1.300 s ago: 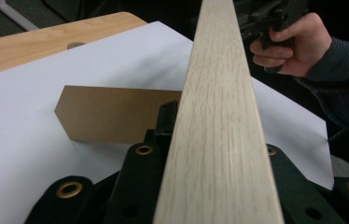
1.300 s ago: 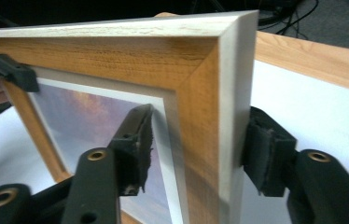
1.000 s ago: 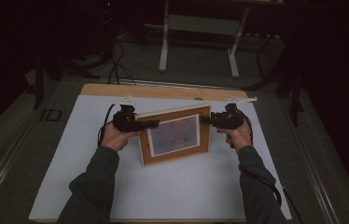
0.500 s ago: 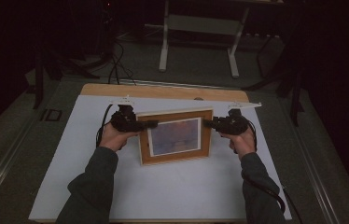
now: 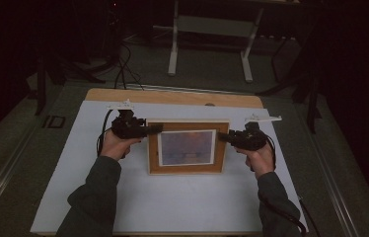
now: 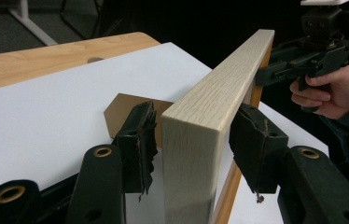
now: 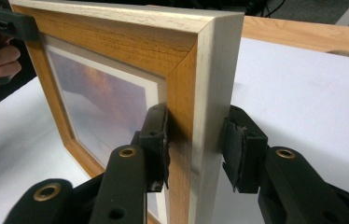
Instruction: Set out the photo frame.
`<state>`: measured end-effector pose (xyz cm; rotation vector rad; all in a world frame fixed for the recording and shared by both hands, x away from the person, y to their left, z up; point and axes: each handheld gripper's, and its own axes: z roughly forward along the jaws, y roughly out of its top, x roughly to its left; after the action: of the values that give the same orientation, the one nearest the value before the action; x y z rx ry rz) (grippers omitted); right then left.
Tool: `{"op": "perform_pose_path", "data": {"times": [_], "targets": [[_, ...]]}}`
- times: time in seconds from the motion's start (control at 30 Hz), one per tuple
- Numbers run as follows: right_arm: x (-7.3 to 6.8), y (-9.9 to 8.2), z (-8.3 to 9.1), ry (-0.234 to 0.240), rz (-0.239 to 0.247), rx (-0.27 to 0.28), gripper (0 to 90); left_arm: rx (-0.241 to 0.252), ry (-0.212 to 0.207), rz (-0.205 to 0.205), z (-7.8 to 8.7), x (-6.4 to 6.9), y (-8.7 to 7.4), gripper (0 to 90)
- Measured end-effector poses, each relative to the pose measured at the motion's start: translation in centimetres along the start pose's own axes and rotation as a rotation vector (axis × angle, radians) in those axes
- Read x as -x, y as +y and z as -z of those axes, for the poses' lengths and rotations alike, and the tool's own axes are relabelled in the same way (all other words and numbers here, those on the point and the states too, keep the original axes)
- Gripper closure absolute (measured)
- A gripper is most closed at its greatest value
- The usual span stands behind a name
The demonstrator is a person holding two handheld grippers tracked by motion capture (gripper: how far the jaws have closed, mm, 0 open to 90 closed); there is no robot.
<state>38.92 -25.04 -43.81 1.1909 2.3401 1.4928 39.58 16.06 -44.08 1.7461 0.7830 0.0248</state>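
A wooden picture frame (image 5: 187, 148) holding a hazy print stands upright on the white sheet (image 5: 172, 202), facing the person. My left gripper (image 5: 155, 129) straddles the frame's left edge (image 6: 210, 107). Its jaws have just been opening, and the pads (image 6: 140, 140) stand slightly off the wood on both sides. My right gripper (image 5: 222, 137) is on the frame's right edge (image 7: 200, 70). Its jaws have just been closing, and both pads (image 7: 156, 140) press on the front and back. A brown back stand (image 6: 126, 105) juts out behind the frame.
The white sheet covers a wooden tabletop (image 5: 172, 97), whose bare strip runs along the far side. Beyond the table a white stand (image 5: 209, 24) and cables lie on the dark floor. Open sheet lies in front of and beside the frame.
The frame has turned from a skewed pose to face the person squarely. My right gripper moved right with its edge. The left jaws have spread apart around the left edge.
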Motion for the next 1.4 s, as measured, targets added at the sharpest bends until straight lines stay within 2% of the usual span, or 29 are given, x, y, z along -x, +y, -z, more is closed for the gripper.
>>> {"op": "perform_pose_path", "data": {"times": [0.23, 0.53, 0.67, 0.87, 0.93, 1.07, 1.17, 1.27, 1.4], "targets": [[-0.5, -0.4, 0.3, 0.001, -0.023, -0.005, 63.7, -0.003, 0.001, 0.004, 0.0, 0.0, 0.0, 51.0], [-0.4, -0.4, 0.2, 0.013, -0.019, -0.003, 63.6, -0.018, -0.009, 0.003, -0.2, 0.2, -0.5, 53.5], [-0.4, -0.2, 0.0, 0.012, -0.019, 0.001, 63.4, -0.01, -0.008, 0.011, 0.1, 0.2, -0.7, 56.0], [-0.4, -0.3, 0.0, 0.015, -0.012, 0.002, 62.8, -0.017, -0.008, 0.015, 0.2, 0.2, -1.0, 55.3], [-0.5, -0.3, 0.0, 0.01, -0.005, 0.001, 60.8, -0.013, 0.001, 0.013, 0.2, 0.3, -1.0, 52.6], [-0.5, -0.5, 0.0, 0.001, -0.002, -0.009, 47.1, -0.01, 0.018, 0.001, 0.5, 0.5, -1.0, 49.4], [-0.5, -0.4, 0.3, -0.005, -0.001, -0.005, 42.4, -0.004, 0.032, -0.002, 0.8, 0.7, -1.1, 46.5], [-0.7, -0.3, 0.7, -0.014, 0.006, -0.006, 39.8, 0.012, 0.057, -0.001, 1.6, 0.9, -1.5, 44.5], [-1.0, -0.3, 1.6, -0.038, 0.022, 0.002, 34.9, 0.029, 0.113, 0.007, 2.9, 1.3, -2.4, 42.6]]}}
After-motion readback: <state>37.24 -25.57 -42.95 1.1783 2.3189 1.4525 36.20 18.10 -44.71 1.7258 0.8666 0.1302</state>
